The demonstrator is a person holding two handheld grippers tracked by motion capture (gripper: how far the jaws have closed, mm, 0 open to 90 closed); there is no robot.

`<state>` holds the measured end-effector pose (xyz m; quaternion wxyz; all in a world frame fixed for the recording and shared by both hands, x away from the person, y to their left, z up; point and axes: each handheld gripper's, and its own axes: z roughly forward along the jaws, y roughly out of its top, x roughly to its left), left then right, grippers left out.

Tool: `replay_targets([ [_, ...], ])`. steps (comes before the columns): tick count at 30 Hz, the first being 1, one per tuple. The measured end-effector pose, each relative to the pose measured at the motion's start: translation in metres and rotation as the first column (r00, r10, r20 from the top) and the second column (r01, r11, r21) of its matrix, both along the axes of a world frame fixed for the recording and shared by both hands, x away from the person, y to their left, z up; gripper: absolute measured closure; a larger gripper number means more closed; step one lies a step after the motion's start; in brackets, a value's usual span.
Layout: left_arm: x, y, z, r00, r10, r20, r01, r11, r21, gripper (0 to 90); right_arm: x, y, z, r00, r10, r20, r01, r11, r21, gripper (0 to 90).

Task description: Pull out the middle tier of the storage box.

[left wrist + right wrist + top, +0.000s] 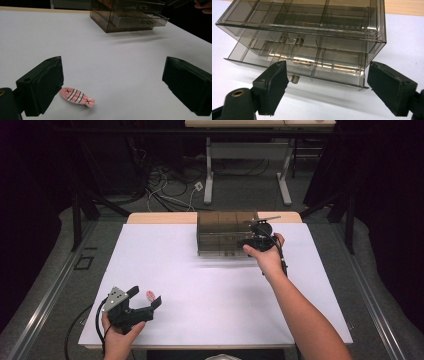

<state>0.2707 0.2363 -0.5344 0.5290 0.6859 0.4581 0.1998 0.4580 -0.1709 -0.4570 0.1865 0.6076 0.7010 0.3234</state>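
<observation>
- The left gripper (147, 299) sits near the front-left corner of the table (210, 290), its jaws spread wide and empty — nothing is between them.
- The small pink fish-shaped clip (77, 96) lies flat on the table inside that open span, but not centred: in the left gripper view it rests just beside the left-hand jaw and well apart from the other one.
- Its long axis runs roughly across the gap between the jaws, slightly slanted, with the tail end pointing toward the middle of the gap. In the high view the clip (150, 295) shows as a pale spot between the two jaw tips.
- The right gripper (327, 87) is at the far side of the table, open as well, facing the smoky clear drawer box (226, 233). Its jaws flank the bottom drawer (299, 67), which stands pulled partway out; the little knob (294, 79) on its front sits close to the left-hand jaw.
- My reading: the left gripper is by far the nearer one to the clip, and the clip is the thing to be picked up — likely bound for the open drawer.
- Closing as things stand would squeeze the clip end to end; a small sideways shift and a turn of the hand would let the jaws take it across its narrow width.
</observation>
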Motion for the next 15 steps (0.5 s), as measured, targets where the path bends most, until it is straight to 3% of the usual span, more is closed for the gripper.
replay_targets([
  [15,0.0,0.0,0.0,1.0,-0.002,0.0,0.002,1.0,-0.001,3.9,0.014,-0.008,-0.009,0.9973,-0.066,-0.031,0.067,0.998,0.005,19.6],
])
